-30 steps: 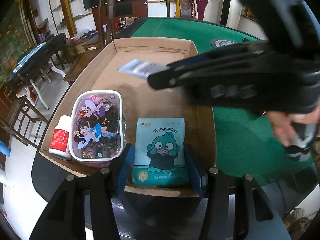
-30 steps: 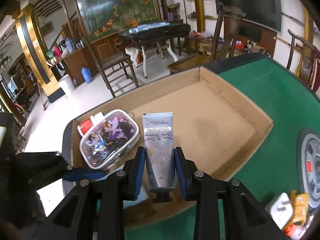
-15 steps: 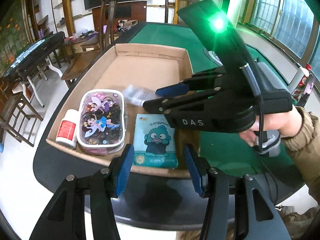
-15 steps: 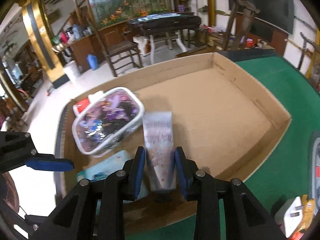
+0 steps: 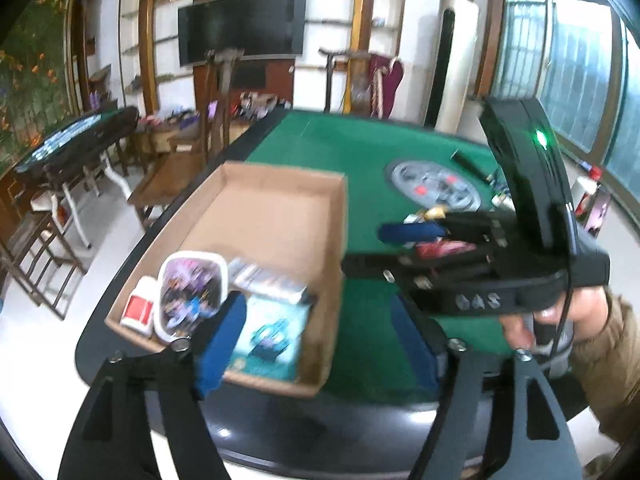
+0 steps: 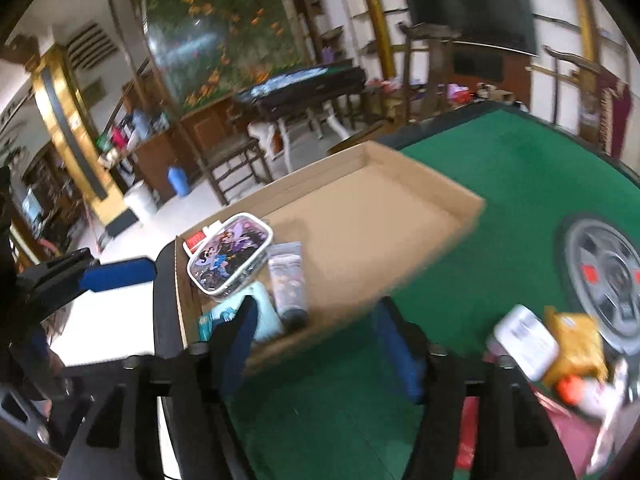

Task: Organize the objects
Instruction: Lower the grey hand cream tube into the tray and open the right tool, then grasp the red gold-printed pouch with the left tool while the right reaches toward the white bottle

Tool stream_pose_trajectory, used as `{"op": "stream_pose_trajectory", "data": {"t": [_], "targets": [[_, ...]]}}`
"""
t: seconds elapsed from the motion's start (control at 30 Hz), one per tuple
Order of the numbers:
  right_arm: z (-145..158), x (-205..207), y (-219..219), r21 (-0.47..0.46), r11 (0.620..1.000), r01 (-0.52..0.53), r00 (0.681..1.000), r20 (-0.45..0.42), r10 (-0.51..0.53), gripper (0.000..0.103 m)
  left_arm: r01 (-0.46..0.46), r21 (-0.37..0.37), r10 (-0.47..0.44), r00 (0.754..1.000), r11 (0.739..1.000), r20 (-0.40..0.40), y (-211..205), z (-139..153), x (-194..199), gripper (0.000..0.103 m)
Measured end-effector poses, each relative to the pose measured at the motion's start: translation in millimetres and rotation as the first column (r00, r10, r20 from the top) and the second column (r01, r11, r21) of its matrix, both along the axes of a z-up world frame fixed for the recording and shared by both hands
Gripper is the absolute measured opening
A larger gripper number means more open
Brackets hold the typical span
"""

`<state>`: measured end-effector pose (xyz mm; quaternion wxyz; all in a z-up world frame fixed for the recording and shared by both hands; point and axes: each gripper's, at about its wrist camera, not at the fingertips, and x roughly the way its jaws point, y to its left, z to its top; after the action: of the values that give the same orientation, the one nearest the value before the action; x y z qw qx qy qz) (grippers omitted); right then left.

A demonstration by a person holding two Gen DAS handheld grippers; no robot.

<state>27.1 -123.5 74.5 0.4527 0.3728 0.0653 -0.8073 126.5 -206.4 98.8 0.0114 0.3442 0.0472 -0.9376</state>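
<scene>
Tube [image 6: 287,280] of hand cream is out of the right gripper [image 6: 316,340] now; half a second ago those blue fingers were squeezing it, and now they stand wide apart with nothing between them. The tube lies flat in the cardboard box [image 6: 400,208], touching the clear pouch [image 6: 228,258] with the fairy pictures and just beside the teal packet [image 6: 240,320]. The left gripper [image 5: 316,344] is spread wide too and holds nothing; before, the teal packet sat right between its fingers, and now its left finger is over the box and its right finger is over the green table [image 5: 372,148]. Both cameras have pulled back and up, so more of the room shows and the pictures are a bit blurry. The right gripper has swung away from the box and now hangs over the green cloth, near a pile of small things [image 6: 560,348] at the table's edge; I cannot count that pile because it is smeared. Counting what is in the box, from the left camera: one white bottle [image 5: 138,307] with a red label, one clear pouch, one tube, one teal packet, four things, all crowded into the near end. The far end of the box shows only brown cardboard. One round grey disc [image 5: 434,185] sits in the middle of the table.
</scene>
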Motion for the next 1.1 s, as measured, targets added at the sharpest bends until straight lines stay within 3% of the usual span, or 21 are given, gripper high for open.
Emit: {"op": "stream_pose_trajectory", "data": {"t": [0.13,0.17,0.3,0.43,0.53,0.67,0.87,1.1], "targets": [[3,2,41,-0.034,0.996,0.081,0.997,0.013,-0.081,0.089,0.082,0.066,-0.082,0.997,0.994,-0.017,24,4,-4,0.080],[5,3,54,-0.054,0.993,0.102,0.995,0.021,-0.101,0.095,0.104,0.084,-0.103,0.995,0.991,-0.016,29,4,-7,0.081],[8,5,113,-0.126,0.972,0.197,0.980,0.018,-0.196,0.103,0.177,0.104,-0.181,0.983,0.979,0.034,54,-3,-16,0.082],[12,7,190,-0.236,0.898,0.370,0.923,-0.012,-0.383,0.103,0.232,0.057,-0.236,0.969,0.971,0.078,82,-15,-25,0.082],[12,4,233,-0.292,0.832,0.472,0.876,0.045,-0.481,0.103,0.273,-0.004,-0.271,0.957,0.962,0.101,103,-23,-33,0.082],[17,0,263,-0.353,0.783,0.512,0.853,0.103,-0.511,0.103,0.341,-0.030,-0.333,0.930,0.940,0.154,127,-32,-54,0.082],[13,-3,276,-0.352,0.766,0.538,0.841,0.155,-0.519,0.103,0.434,-0.079,-0.405,0.881,0.897,0.243,158,-44,-94,0.082],[9,-3,285,-0.368,0.741,0.561,0.824,0.166,-0.541,0.103,0.568,-0.145,-0.507,0.803,0.810,0.312,187,-56,-128,0.082]]}}
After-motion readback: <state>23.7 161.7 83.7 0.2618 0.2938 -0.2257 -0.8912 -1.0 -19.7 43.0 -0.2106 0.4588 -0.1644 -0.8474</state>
